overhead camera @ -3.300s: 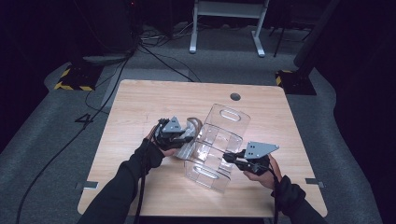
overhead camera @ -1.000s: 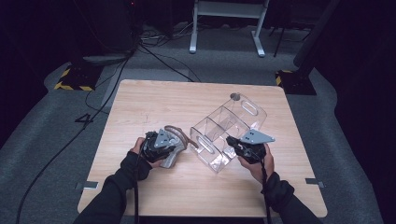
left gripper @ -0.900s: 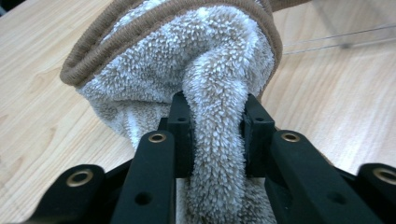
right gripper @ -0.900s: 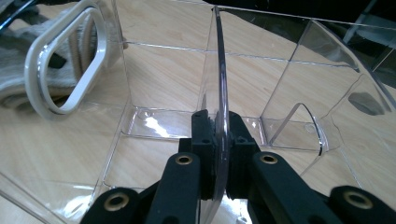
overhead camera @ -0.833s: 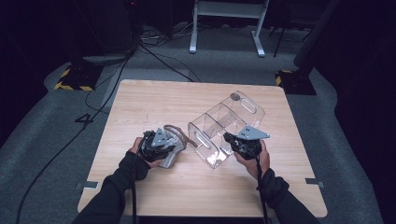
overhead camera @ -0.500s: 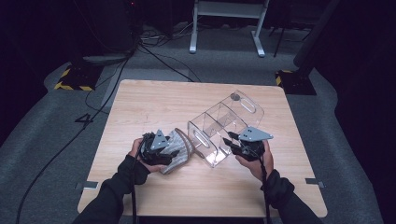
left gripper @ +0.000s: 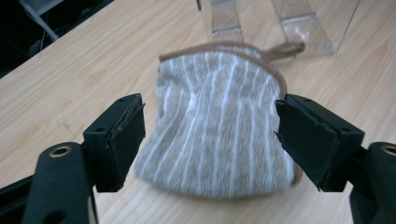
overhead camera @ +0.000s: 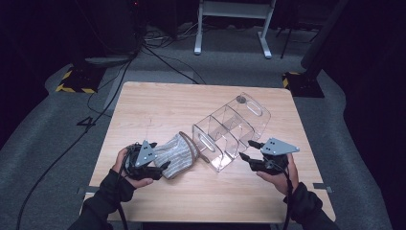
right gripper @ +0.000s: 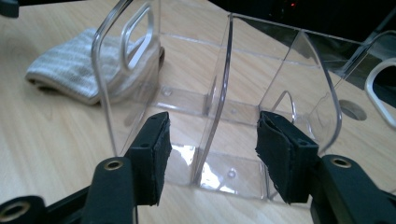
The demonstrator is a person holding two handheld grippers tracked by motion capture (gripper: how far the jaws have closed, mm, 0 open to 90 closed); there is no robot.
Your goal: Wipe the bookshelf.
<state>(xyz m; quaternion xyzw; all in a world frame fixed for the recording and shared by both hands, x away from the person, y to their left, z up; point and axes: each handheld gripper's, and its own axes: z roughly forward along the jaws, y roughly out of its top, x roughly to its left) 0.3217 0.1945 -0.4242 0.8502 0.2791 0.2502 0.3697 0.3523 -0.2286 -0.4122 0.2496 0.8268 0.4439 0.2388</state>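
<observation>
A grey cloth with white stripes and a brown hem (overhead camera: 176, 152) lies flat on the wooden table (overhead camera: 158, 108), touching the near-left end of a clear plastic organiser with several compartments (overhead camera: 232, 128). My left gripper (overhead camera: 162, 166) is at the cloth's near-left edge. In the left gripper view its jaws (left gripper: 210, 116) have just been opening and stand wide of the cloth (left gripper: 219, 130), pads off it. My right gripper (overhead camera: 246, 150) is at the organiser's near-right side. Its jaws (right gripper: 215, 135) have also just been opening; a clear divider of the organiser (right gripper: 275, 70) stands between them, untouched.
A round hole (overhead camera: 241, 99) sits in the tabletop behind the organiser. In the right gripper view the cloth (right gripper: 70, 65) shows through the organiser's handled end wall. A white frame stand (overhead camera: 232, 24) and cables lie on the floor beyond the table.
Both grippers have opened and drawn back toward the person, the left letting go of the cloth and the right of the organiser. The organiser was turned to lie diagonally before that.
</observation>
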